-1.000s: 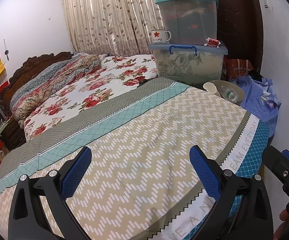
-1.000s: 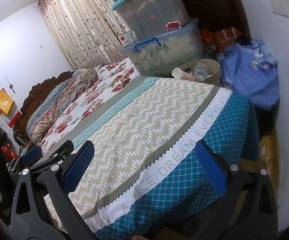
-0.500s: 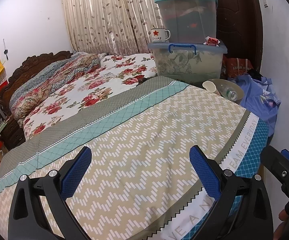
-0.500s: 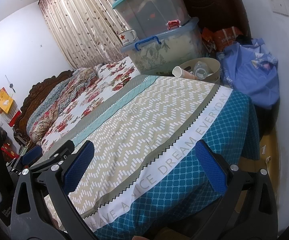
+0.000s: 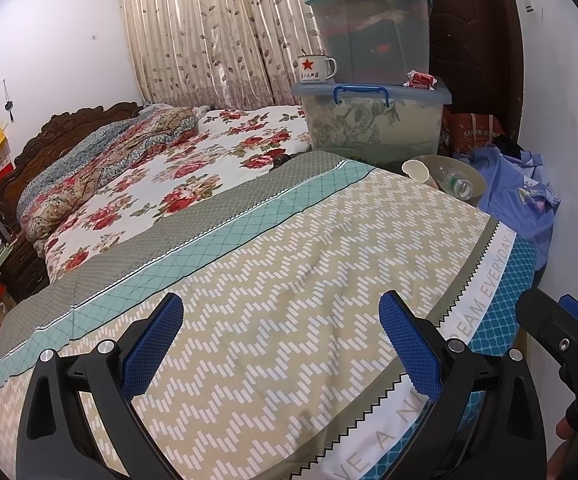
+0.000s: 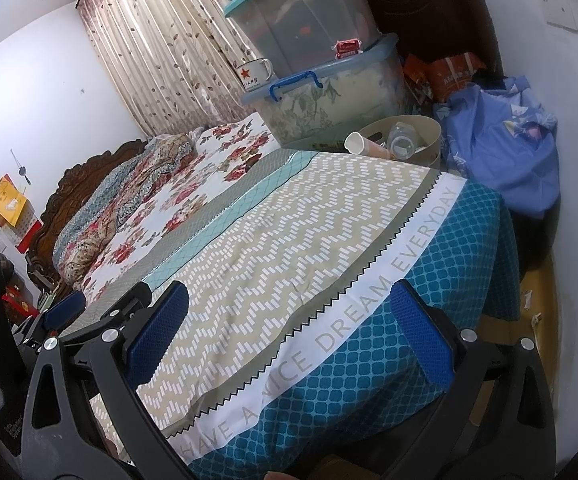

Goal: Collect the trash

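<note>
**Nothing grabbed yet, and the trash sits in the bin**

Almost nothing has changed in the last second. Both views have only slid a tiny bit over the bed (image 5: 289, 264). So the job looks barely started or nearly done; I cannot tell which.

The left gripper (image 5: 281, 344) has its jaws wide and empty. The right gripper (image 6: 289, 336) is the same.

At 1 o'clock, past the bed's far corner, stands the round beige trash bin (image 6: 429, 128). A paper cup (image 6: 363, 145) and a clear plastic bottle (image 6: 401, 140) are in it. Behind it, two stacked storage boxes (image 5: 373, 120) hold folded cloth.
</note>
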Available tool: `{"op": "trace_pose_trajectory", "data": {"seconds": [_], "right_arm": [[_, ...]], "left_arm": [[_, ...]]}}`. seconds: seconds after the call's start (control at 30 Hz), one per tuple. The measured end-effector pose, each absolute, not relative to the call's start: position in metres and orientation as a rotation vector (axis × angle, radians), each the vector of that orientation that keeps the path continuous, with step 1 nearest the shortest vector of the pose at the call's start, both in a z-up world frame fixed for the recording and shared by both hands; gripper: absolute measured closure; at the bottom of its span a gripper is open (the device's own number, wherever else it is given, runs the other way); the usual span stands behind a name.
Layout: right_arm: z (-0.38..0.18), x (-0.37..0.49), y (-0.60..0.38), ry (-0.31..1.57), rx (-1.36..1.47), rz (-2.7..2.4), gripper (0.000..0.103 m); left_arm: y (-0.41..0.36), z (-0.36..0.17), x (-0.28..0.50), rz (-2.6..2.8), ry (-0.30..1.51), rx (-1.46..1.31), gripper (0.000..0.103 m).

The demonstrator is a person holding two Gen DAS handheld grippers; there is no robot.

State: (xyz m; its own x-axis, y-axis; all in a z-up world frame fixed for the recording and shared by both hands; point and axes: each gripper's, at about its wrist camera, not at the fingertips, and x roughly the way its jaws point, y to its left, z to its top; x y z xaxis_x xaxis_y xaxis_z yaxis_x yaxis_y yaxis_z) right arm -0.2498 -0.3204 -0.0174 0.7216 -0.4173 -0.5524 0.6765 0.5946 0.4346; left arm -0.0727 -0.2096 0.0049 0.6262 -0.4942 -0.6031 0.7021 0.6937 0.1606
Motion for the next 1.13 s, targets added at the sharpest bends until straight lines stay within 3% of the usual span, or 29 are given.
{"op": "trace_pose_trajectory", "data": {"seconds": [1.13], "right_arm": [[-0.013,-0.251,-0.326,0.416,0.660,-0.656,0.003]], "left_arm": [[-0.202,0.014,-0.077,-0.741,0.528,0.384,0.009]]}}
